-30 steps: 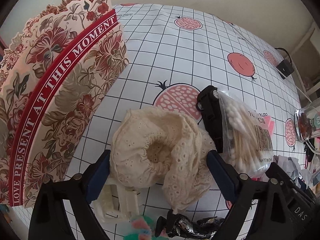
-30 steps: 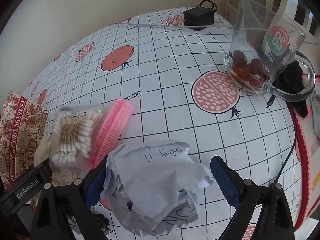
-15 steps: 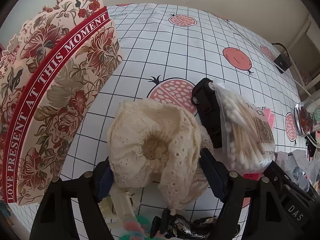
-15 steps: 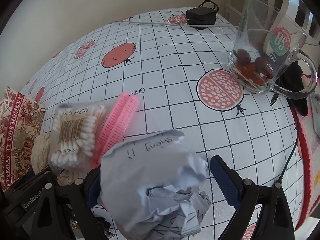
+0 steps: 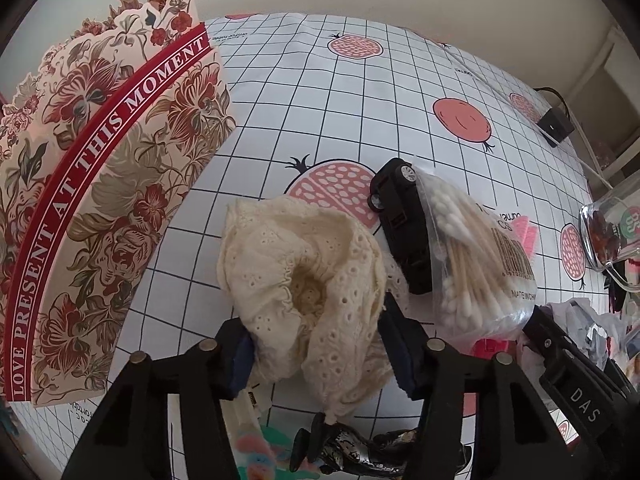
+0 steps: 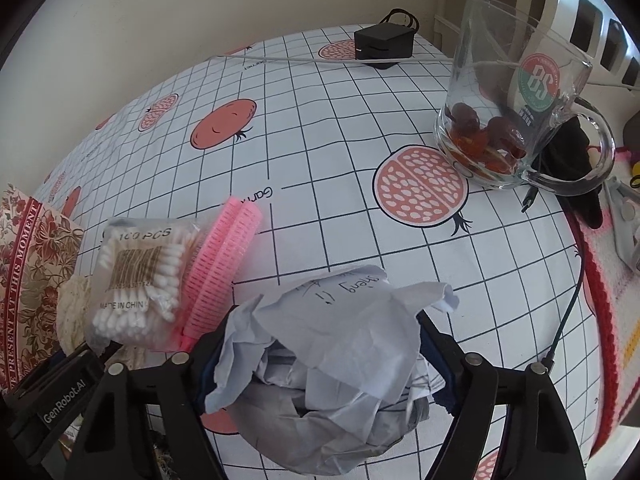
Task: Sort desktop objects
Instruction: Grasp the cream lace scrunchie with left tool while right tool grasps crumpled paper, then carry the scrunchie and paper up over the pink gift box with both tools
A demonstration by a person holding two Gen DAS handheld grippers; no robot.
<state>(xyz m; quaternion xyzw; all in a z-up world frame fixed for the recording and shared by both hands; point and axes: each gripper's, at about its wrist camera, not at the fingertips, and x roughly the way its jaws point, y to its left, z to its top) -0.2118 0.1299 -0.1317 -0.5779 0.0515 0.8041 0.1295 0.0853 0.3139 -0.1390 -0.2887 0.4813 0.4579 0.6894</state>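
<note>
My left gripper point(image 5: 320, 350) is shut on a cream lace scrunchie point(image 5: 304, 280), squeezing it between the blue pads just above the tablecloth. My right gripper point(image 6: 316, 364) is shut on a crumpled ball of white paper point(image 6: 332, 364) with handwriting on it. A bag of cotton swabs point(image 5: 476, 256) lies right of the scrunchie, over a black toy car point(image 5: 404, 224); the bag also shows in the right wrist view point(image 6: 140, 280), beside a pink hair roller point(image 6: 224, 264).
A floral box point(image 5: 92, 200) reading "LOVE PRESENT AT THIS MOMENT" stands at the left. A glass mug point(image 6: 508, 108) with red fruit sits at the far right, a black adapter point(image 6: 382, 42) and cable at the back. A black clip point(image 5: 360, 452) lies below the scrunchie.
The left jaws closed in on the scrunchie and pinched it. The right jaws closed on the paper ball, which now sits higher between the fingers.
</note>
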